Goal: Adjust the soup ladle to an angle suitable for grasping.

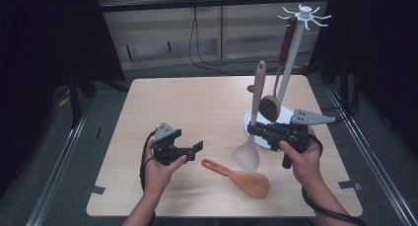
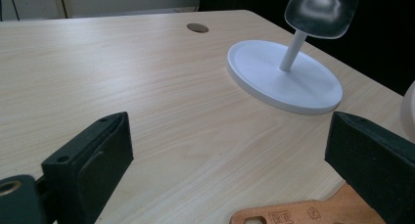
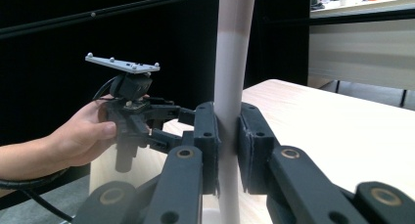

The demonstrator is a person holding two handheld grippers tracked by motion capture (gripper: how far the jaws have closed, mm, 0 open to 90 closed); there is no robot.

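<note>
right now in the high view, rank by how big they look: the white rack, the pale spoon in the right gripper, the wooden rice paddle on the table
1. white rack, tallest by far
2. pale spoon, held upright by the right gripper
3. wooden rice paddle, lying flat

The paddle lies nearest the camera, so its true size may be smaller still.

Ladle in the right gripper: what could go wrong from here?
The right gripper clamps the ladle mid-handle, upright beside the rack; swinging it could knock the hanging brown spoon or tip the rack. The bowl hangs low over the wooden spatula and might strike it.
</note>
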